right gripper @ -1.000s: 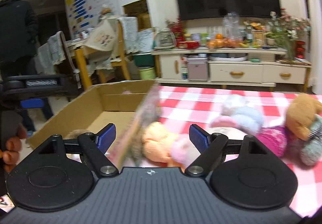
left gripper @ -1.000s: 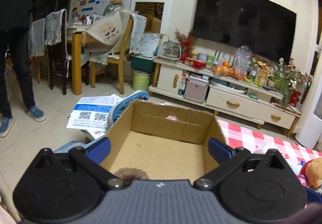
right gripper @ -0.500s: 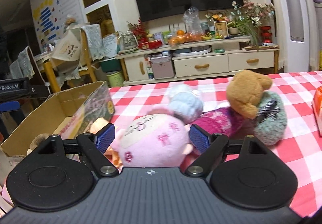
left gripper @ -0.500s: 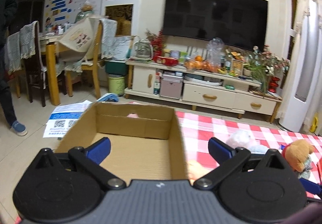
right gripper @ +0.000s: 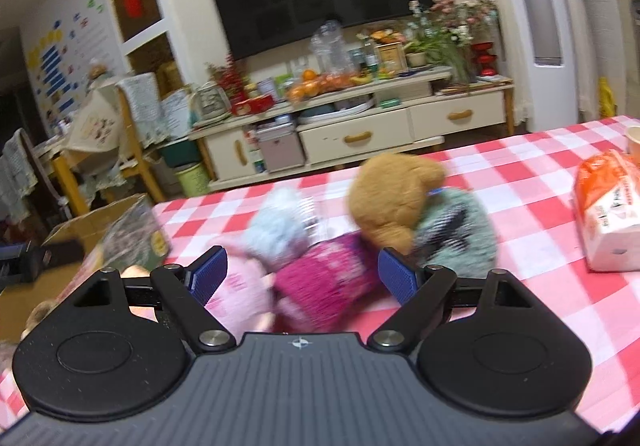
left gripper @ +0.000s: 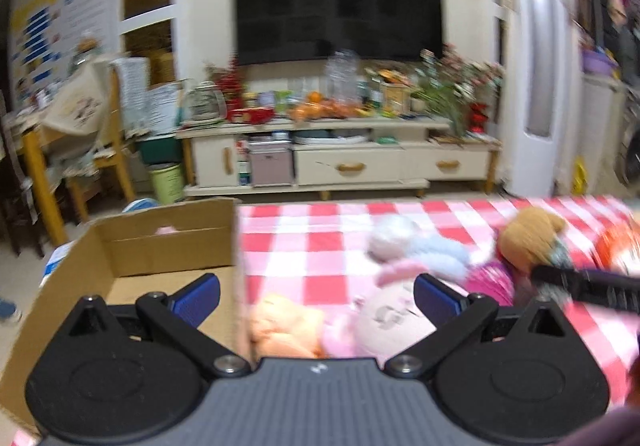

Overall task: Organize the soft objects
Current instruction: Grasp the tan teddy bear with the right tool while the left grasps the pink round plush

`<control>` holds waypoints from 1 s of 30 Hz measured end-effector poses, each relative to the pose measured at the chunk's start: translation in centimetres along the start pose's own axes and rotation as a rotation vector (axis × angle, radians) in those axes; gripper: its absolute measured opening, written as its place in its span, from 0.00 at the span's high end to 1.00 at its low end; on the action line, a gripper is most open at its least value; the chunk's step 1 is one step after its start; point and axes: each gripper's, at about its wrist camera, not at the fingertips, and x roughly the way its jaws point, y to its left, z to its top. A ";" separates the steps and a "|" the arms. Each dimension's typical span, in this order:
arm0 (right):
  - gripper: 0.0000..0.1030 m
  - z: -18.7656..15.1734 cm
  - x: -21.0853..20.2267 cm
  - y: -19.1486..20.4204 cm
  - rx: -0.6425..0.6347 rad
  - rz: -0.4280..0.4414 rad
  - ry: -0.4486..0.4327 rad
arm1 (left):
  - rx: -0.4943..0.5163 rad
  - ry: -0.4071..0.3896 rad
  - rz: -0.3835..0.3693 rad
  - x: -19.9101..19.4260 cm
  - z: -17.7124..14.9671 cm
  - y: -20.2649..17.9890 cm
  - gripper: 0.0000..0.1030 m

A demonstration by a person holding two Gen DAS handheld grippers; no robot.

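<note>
Both tools are empty and spread wide, so the step in hand looks like choosing and approaching the next plush toy rather than carrying one.

In the right wrist view, the right tool (right gripper: 302, 274) has its blue pads on either side of the magenta knitted toy (right gripper: 328, 282) at lower centre, with clear gaps on both sides. Behind that toy, toward centre frame, sit a brown teddy bear (right gripper: 390, 191) leaning on a grey-green fuzzy toy (right gripper: 456, 234), and a pale blue plush (right gripper: 276, 234) to its left. A pink round-faced plush (right gripper: 240, 298) lies at lower left of the pile. All rest on the table (right gripper: 520, 149) with its red-and-white check cloth; an orange-and-white packet (right gripper: 608, 205) lies at the right edge, apart from the toys.

In the left wrist view, the left tool (left gripper: 316, 298) hangs over the seam between the cardboard box (left gripper: 168, 242) at lower left and the toy pile, with a peach-coloured plush (left gripper: 284, 326) and the pink plush framed between its pads but not gripped.

The next move, as I judge it, calls for closing gently on one toy's body, lifting it free of its neighbours, and bringing it left over the box wall.

The box interior that shows is mostly bare brown floor. A small pink thing (left gripper: 164, 230) peeks at the far wall, though motion blur leaves it unclear whether it sits inside or behind.
</note>
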 end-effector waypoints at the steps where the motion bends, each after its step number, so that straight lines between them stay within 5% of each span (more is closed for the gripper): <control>1: 0.00 0.2 0.1 -0.6 0.009 -0.015 -0.007 | 0.021 0.003 -0.016 0.0 -0.2 -0.7 0.01; 10: 0.00 0.8 1.6 -3.6 -0.006 -0.079 -0.047 | 0.320 0.047 -0.088 0.4 -3.5 -7.2 0.01; 18: 0.00 1.2 3.4 -2.4 -0.175 -0.081 -0.081 | 0.638 0.011 0.032 1.6 -6.7 -12.2 0.01; 30: 0.00 2.3 7.1 -2.2 -0.302 -0.092 -0.013 | 0.693 0.027 0.098 3.7 -7.2 -13.7 0.00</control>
